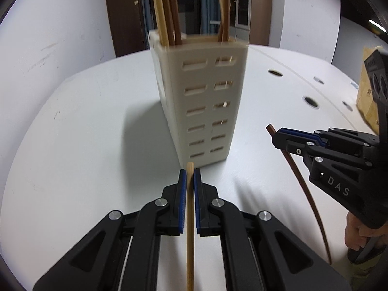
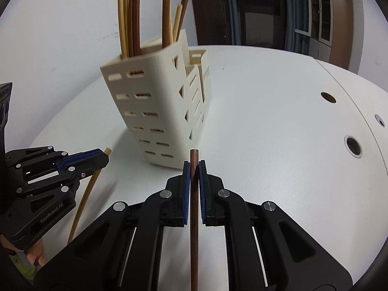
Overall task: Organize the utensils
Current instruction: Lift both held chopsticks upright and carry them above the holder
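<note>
Landmark: the cream slotted holder (image 1: 201,101) standing upright on the white desk (image 1: 84,145), already carrying a mix of pale and dark sticks that poke well above its rim. Both hands are loaded. The left gripper (image 1: 190,189) has its jaws clamped shut on a light chopstick (image 1: 190,230); the stick runs lengthwise between the blue pads (image 1: 183,201), its near tip showing just past them and pointing toward the foot of the holder, the rest trailing back under the camera. The right gripper (image 2: 194,184) has its jaws closed on a dark chopstick (image 2: 194,218) in the same fashion, tip forward toward the holder's base. Seen from the left wrist view, the right gripper sits off to the right of the holder with its dark stick hanging down behind it. Both sticks appear clear of the desk. The relation that matters: the holder's open top lies ahead of and above both sets of jaws, while each stick's long axis aims at the holder's lower wall, not its mouth. My reading is that each stick must be raised and tipped nearer upright before it can drop in. The left gripper looks squarely in front of the holder's face; the right approaches from its corner, beside the smaller side compartments (image 2: 198,77). Neither looks clearly nearer.
</note>
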The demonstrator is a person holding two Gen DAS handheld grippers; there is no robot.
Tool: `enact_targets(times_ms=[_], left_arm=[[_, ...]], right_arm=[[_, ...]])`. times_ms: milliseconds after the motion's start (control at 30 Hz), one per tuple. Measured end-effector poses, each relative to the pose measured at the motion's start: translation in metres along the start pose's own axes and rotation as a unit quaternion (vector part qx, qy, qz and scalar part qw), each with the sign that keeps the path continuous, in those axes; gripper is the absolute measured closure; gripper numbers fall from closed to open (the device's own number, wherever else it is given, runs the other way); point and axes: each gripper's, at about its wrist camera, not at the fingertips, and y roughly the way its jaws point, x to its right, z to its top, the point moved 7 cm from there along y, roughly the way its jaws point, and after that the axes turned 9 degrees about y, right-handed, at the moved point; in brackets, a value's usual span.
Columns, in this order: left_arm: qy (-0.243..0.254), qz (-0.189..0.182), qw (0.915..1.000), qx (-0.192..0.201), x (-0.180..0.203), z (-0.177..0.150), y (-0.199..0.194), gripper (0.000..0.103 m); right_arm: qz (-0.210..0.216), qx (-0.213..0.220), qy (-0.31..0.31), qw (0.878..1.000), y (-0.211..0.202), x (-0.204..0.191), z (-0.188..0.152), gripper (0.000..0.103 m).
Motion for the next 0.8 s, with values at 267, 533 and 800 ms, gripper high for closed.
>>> enact_targets(times_ms=[267,533,800], left_arm=[[-0.005,0.003,0.9992,0.040,-0.004,0.016,-0.029,0.097],[-0.005,0.007,0.9975,0.070,-0.004,0.030,-0.049,0.097],[0.000,0.010,0.9947,0.102,-0.006,0.045,-0.074,0.097]], right_arm=[[0.024,0.039,0.000,0.999,-0.028,-0.004,0.013,0.097],[0.034,0.070,-0.004,0.997,-0.052,-0.010,0.025,0.097],[0.038,0.109,-0.013,0.993,-0.081,-0.019,0.040,0.097]])
